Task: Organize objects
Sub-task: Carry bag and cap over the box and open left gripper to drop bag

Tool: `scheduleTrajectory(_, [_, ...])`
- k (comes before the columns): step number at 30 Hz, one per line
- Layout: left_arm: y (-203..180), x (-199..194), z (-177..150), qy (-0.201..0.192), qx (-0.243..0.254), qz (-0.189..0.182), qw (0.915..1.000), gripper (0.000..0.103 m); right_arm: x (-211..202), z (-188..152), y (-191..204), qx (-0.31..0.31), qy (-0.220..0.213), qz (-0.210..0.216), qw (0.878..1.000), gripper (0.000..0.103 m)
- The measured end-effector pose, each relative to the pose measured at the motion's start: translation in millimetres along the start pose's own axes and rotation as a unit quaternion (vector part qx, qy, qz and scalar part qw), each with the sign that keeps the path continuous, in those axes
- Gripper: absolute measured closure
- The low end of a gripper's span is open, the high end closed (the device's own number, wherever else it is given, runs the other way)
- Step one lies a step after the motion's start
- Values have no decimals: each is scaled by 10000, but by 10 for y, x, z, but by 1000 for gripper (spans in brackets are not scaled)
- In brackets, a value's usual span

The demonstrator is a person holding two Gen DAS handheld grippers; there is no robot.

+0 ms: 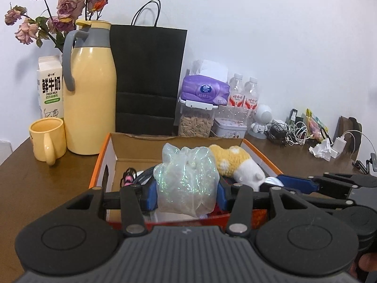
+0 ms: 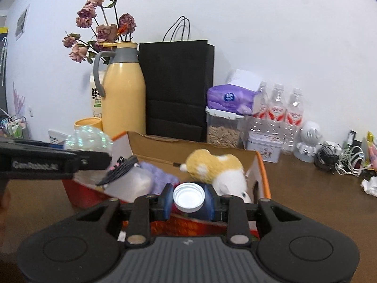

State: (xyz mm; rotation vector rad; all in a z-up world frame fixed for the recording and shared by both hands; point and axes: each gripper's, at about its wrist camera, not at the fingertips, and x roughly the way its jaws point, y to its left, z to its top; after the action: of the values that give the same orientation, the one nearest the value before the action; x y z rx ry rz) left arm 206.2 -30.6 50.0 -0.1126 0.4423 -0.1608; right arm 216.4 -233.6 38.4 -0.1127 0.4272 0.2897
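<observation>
An open orange cardboard box (image 1: 101, 158) stands on the brown table and holds a yellow and white plush toy (image 1: 235, 162) among other small items. My left gripper (image 1: 187, 193) is shut on a glittery translucent pouch (image 1: 186, 181), held just above the box's near edge. In the right wrist view my right gripper (image 2: 188, 199) is shut on a small bottle with a white cap (image 2: 188, 197), over the box's front wall (image 2: 188, 224). The same plush toy (image 2: 212, 165) lies behind it. The left gripper's finger (image 2: 47, 162) reaches in from the left with the pouch (image 2: 88, 139).
Behind the box stand a yellow thermos jug (image 1: 90, 89), a yellow mug (image 1: 47, 139), a milk carton (image 1: 49, 87), a black paper bag (image 1: 148, 80), a tissue pack (image 1: 205, 90) on a seed jar (image 1: 194, 123), water bottles (image 1: 242, 92), a tin (image 1: 229, 127). Cables (image 1: 294, 133) and crumpled paper (image 1: 322, 149) lie at the right.
</observation>
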Motion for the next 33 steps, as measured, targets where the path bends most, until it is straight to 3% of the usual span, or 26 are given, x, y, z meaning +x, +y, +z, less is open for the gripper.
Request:
scheduleTrajectory(13, [201,577,252,27,-162,120,9998,54,665,266,65,-73,59,-24,10000,76])
scheduleTrajectory(25, [319,886,200,264,-69,280,9992,50,915,137,-80,202,256,139,9994,76])
scheduleTrajectory(28, [280,848,184,204,40,359,9991,37,918,119,-90,229,282,129,9993,75])
scheduleTrajectory(30, [264,819,184,154,78,400,9990,14,916,115,-89,221,289,96,9993,72])
scheduleTrajectory(32, [255,779,194,54,93,456,9989,0,894,114,-82,200,264,70,9994,54])
scheduleTrajectory(33, [250,755,201,-9,92,463,9989,0,880,117,-81,190,229,37,9996,36])
